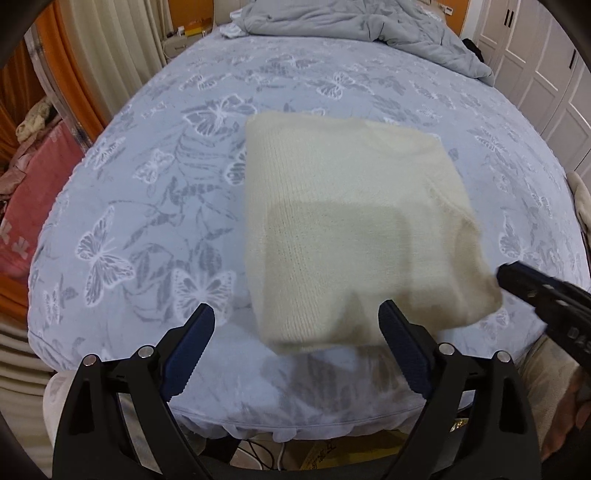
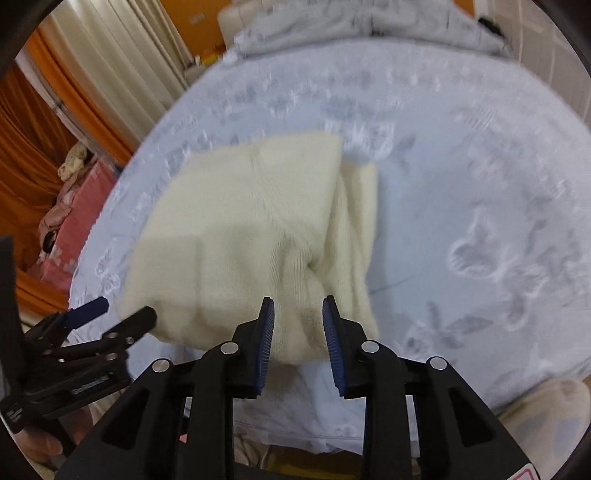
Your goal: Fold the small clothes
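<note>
A cream knitted garment [image 1: 351, 221] lies folded into a rough square on the blue butterfly-print bed sheet [image 1: 147, 184]. My left gripper [image 1: 297, 308] hovers over the garment's near edge with its jaws wide open and nothing between the pads. In the right wrist view the garment [image 2: 251, 229] shows a loose fold along its right side. There my right gripper [image 2: 298, 300] stands over the near corner, its jaws narrowly apart and the pads not pressing on the knit. Its black tip [image 1: 506, 273] sits beside the garment's right corner. The left gripper [image 2: 123, 310] is at the left.
A crumpled grey duvet [image 1: 351, 26] lies at the head of the bed. Pink bedding [image 1: 33, 199] and orange curtains are on the left, white wardrobe doors [image 1: 546, 66] on the right. The bed's near edge [image 1: 295, 424] runs just under the grippers.
</note>
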A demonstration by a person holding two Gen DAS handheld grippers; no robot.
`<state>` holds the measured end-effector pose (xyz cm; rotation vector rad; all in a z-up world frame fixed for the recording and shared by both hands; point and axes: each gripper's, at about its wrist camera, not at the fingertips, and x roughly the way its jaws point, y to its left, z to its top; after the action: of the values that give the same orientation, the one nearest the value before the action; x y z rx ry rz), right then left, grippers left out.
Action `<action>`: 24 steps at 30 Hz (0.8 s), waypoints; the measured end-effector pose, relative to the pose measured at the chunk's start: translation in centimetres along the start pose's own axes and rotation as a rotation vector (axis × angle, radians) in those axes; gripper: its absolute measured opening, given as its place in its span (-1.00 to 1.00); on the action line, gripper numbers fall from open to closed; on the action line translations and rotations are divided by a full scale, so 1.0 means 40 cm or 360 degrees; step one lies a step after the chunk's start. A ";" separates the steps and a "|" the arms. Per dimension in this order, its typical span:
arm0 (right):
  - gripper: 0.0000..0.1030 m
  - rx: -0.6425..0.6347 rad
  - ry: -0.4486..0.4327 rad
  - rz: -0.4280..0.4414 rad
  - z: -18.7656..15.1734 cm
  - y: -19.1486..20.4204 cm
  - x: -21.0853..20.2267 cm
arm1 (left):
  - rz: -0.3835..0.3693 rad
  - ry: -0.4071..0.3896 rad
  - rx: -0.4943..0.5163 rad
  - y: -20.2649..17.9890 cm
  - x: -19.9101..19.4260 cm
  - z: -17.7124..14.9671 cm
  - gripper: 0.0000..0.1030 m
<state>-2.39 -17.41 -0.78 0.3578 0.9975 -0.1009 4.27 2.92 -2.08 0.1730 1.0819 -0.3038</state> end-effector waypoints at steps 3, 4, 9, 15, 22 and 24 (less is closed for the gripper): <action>0.08 0.0078 -0.0088 -0.0096 -0.043 -0.019 -0.048 | 0.0022 -0.0049 -0.0008 -0.010 -0.032 -0.008 0.81; 0.21 0.0110 -0.0118 -0.0117 -0.057 -0.027 -0.059 | 0.0041 -0.0072 -0.0013 -0.013 -0.041 -0.013 0.83; 0.57 0.0200 -0.0195 -0.0233 -0.145 -0.048 -0.076 | 0.0132 -0.0174 0.0002 -0.037 -0.066 -0.060 0.89; 0.63 0.0089 -0.0219 -0.0257 -0.212 -0.029 -0.068 | 0.0161 -0.0229 0.0006 -0.061 -0.061 -0.128 0.89; 0.66 0.0084 -0.0284 -0.0276 -0.242 -0.020 -0.080 | 0.0177 -0.0229 0.0034 -0.079 -0.028 -0.180 0.89; 0.66 0.0082 -0.0299 -0.0299 -0.253 -0.017 -0.075 | 0.0178 -0.0233 0.0020 -0.078 -0.023 -0.186 0.89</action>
<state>-12.29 -14.84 -3.40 0.2955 0.8415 -0.3251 -3.41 2.24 -4.67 0.2184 0.9220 -0.2191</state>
